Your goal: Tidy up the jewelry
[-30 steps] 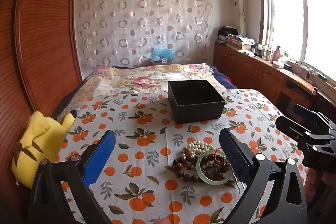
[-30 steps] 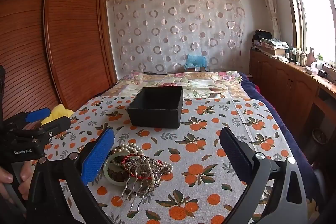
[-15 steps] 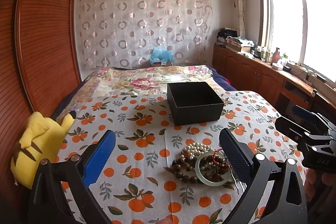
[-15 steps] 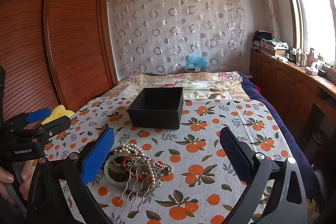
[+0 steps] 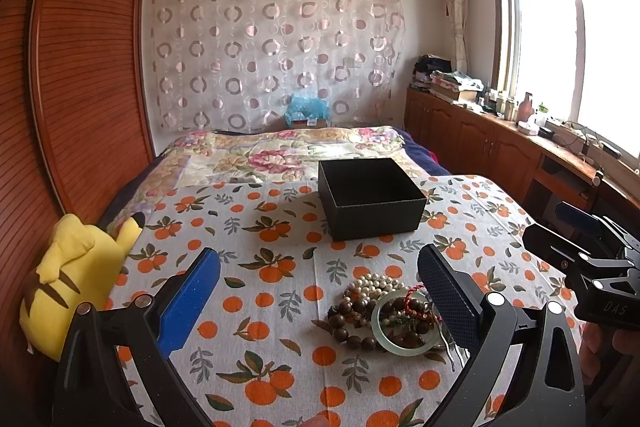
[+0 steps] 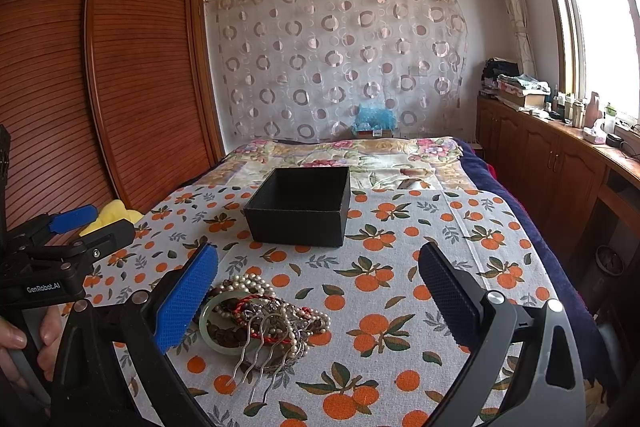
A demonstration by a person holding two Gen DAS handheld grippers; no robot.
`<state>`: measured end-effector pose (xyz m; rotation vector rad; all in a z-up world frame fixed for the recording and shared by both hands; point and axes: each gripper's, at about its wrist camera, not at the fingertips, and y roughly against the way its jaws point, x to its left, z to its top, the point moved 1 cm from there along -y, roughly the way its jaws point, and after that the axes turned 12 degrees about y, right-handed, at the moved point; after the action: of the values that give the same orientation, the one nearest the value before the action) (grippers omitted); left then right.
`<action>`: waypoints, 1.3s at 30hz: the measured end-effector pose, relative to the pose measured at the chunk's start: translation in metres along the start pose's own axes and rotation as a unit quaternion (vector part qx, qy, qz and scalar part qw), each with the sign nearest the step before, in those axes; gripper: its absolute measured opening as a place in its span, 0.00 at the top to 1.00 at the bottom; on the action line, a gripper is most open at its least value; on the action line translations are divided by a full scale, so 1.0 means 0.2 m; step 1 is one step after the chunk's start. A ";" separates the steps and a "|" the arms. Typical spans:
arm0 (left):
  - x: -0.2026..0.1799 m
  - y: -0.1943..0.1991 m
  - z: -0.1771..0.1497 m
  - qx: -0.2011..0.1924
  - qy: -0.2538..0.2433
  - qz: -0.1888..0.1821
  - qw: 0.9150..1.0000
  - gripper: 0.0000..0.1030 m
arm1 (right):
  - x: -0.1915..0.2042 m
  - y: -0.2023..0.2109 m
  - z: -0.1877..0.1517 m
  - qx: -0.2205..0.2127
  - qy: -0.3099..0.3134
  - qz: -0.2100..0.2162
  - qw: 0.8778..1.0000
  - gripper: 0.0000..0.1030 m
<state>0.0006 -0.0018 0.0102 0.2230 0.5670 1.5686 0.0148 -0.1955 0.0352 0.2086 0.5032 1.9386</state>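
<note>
A pile of jewelry (image 5: 390,313) lies on the orange-print cloth: a pearl strand (image 5: 374,283), brown wooden beads (image 5: 354,311), a pale green bangle (image 5: 404,345), a red cord bracelet and a silver hair comb (image 6: 260,351). The pile also shows in the right wrist view (image 6: 262,317). An open, empty black box (image 5: 370,201) stands beyond it (image 6: 300,207). My left gripper (image 5: 318,301) is open, just short of the pile, which lies by its right finger. My right gripper (image 6: 318,301) is open, the pile by its left finger.
A yellow plush toy (image 5: 76,279) lies at the bed's left edge beside the wooden wardrobe (image 5: 80,67). A floral quilt (image 5: 280,157) covers the far bed. Wooden cabinets (image 5: 500,151) with clutter run under the window on the right.
Both views have shifted slightly; the box and pile sit marginally differently in frame. Both grippers stay open and hold nothing.
</note>
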 end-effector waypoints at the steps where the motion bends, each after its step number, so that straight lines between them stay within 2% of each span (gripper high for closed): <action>1: 0.00 0.00 0.00 -0.001 0.000 0.000 1.000 0.07 | 0.00 0.00 0.00 0.000 0.000 0.000 1.000 0.02; 39: -0.03 0.02 0.01 -0.004 -0.003 -0.004 1.000 0.07 | 0.01 0.01 0.01 -0.003 0.000 0.000 1.000 0.02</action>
<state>-0.0011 -0.0064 0.0152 0.2189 0.5562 1.5608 0.0125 -0.1944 0.0380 0.2038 0.4974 1.9398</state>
